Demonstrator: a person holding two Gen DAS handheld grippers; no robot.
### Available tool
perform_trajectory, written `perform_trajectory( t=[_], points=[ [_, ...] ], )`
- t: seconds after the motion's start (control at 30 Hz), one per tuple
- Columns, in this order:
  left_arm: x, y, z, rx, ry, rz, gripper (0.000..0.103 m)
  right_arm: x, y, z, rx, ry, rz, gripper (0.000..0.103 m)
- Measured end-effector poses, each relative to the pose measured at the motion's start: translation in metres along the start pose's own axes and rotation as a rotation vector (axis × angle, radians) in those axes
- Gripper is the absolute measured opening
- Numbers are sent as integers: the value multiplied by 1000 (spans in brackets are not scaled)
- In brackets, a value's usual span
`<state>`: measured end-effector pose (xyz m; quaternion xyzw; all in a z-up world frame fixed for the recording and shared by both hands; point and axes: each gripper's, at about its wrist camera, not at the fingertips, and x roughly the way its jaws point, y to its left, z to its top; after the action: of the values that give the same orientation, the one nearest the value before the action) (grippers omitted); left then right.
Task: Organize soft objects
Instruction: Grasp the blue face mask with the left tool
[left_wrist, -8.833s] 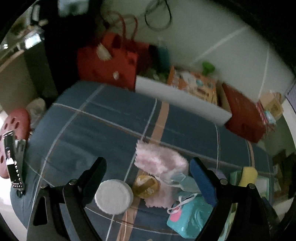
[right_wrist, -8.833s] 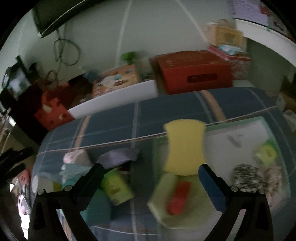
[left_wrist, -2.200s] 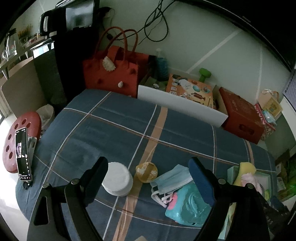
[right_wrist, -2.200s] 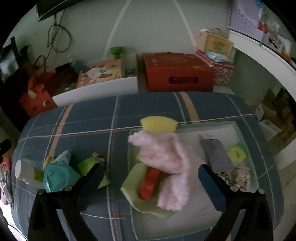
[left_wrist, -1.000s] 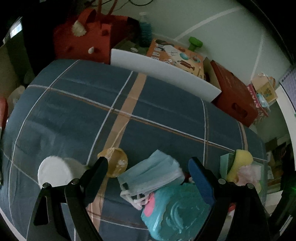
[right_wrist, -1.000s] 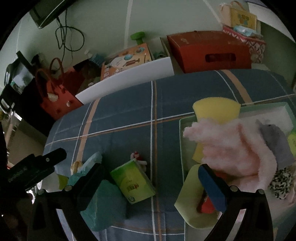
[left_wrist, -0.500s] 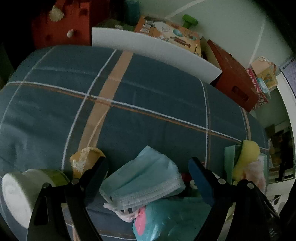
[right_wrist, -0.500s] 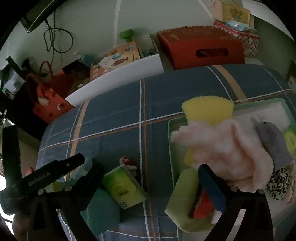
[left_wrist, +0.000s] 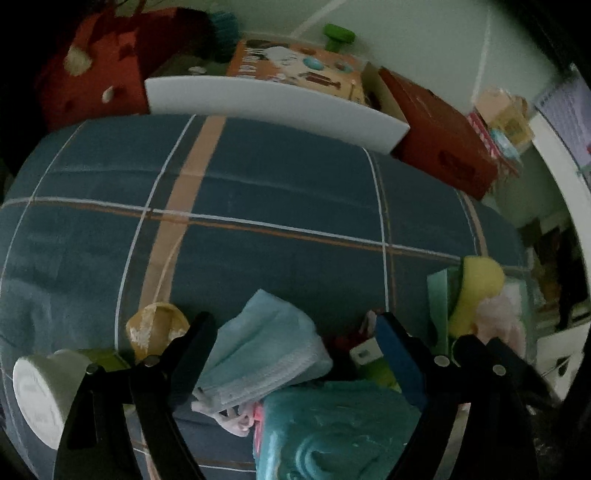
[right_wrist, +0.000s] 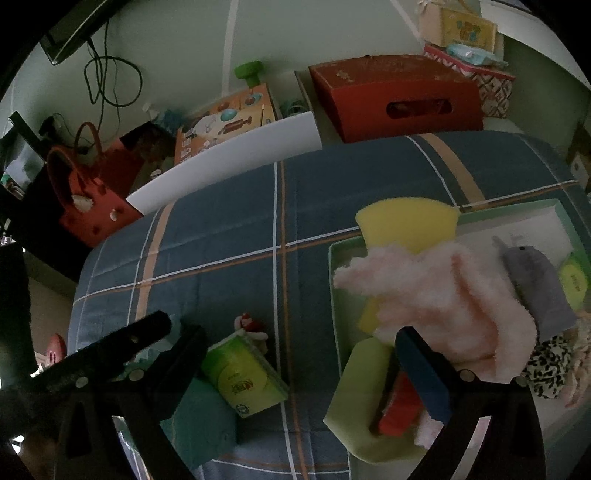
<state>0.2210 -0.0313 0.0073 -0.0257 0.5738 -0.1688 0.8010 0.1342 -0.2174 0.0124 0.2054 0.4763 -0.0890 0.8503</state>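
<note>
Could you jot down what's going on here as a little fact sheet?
Surface: blue plaid cloth
Left gripper: open, jaws just narrowing, either side of the blue face mask
Right gripper: open, empty
Tray: holds yellow sponge, pink fluffy cloth, grey cloth
Outside the tray: green tissue pack, teal pouch, white-lidded jar
</note>
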Motion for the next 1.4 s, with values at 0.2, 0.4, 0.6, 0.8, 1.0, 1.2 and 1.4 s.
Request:
perform_trajectory(
  t=[0.2,0.4,0.6,0.8,1.0,1.2,1.4],
  points=[
    [5,-5,-3,12,32,-2,49,-3,-3,2,13,-6,-1,103],
    [9,-6,-4,-1,34,-9,23,-7,-5,3,19,-16,2,103],
    [0,-1,-5,-21,-13,-3,8,-6,-4,4,9,-14,6,103],
    [-16,10,-6,-74,-67,-3,7,-3,2,1,-12,-1,21,103],
    [-48,19,-10,-113,-154,-2,6,-5,7,-4,-37,2,39,102],
    [-68,22,-12,-128,-201,-13,6,-9,4,-14,-75,13,25,102],
    [-90,24,-20,-137,-252,-28,6,-13,5,-25,-137,23,-1,101]
  ],
)
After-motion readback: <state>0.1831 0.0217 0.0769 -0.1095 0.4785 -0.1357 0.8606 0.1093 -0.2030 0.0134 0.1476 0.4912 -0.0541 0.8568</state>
